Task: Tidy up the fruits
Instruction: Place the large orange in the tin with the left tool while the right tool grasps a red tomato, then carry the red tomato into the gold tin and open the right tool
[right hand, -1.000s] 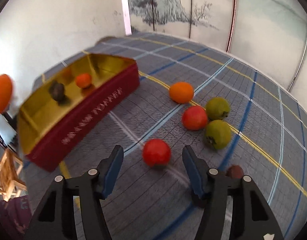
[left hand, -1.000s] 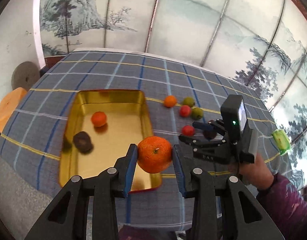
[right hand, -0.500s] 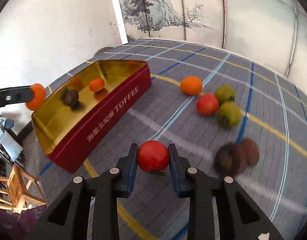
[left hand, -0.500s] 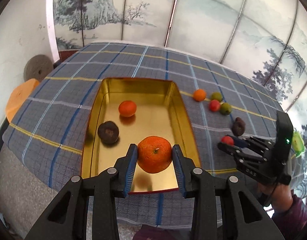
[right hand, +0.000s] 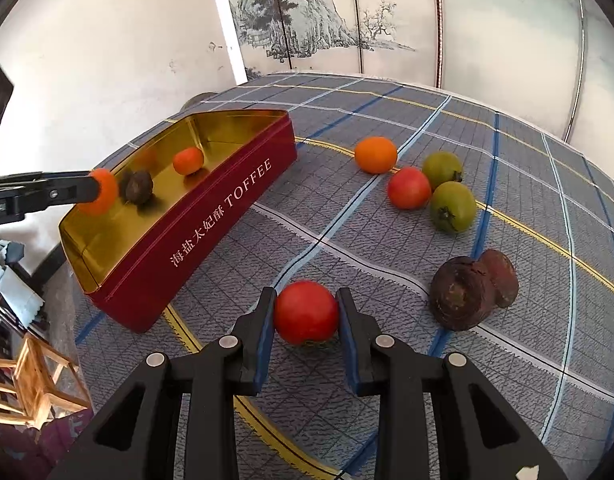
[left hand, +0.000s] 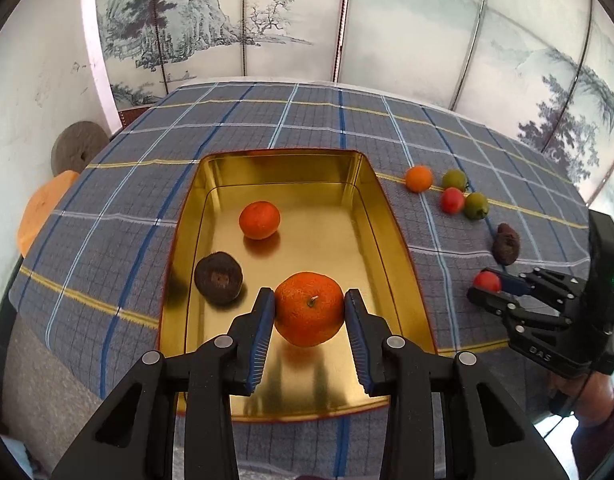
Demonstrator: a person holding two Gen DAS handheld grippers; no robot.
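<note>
My left gripper (left hand: 309, 314) is shut on a large orange (left hand: 309, 309) and holds it over the near end of the gold toffee tin (left hand: 371, 216). Inside the tin lie a small orange (left hand: 259, 220) and a dark brown fruit (left hand: 218, 278). My right gripper (right hand: 306, 314) is shut on a red tomato (right hand: 306, 312) just above the checked cloth, right of the tin (right hand: 211, 220). In the left wrist view the right gripper (left hand: 487, 286) and its tomato (left hand: 487, 281) show at the right. The left gripper (right hand: 95, 191) with its orange (right hand: 103, 190) appears at the tin's left end.
Loose on the cloth lie an orange (right hand: 375, 155), a red tomato (right hand: 409, 188), two green tomatoes (right hand: 453, 206) and two dark brown fruits (right hand: 463, 292). The table edge drops off near the tin's front. A wooden stool (right hand: 35, 388) stands below left. A painted screen backs the table.
The right gripper closed on the red tomato, which had lain between its open jaws. The left gripper carried the large orange down over the tin, which now sits centred below it.
</note>
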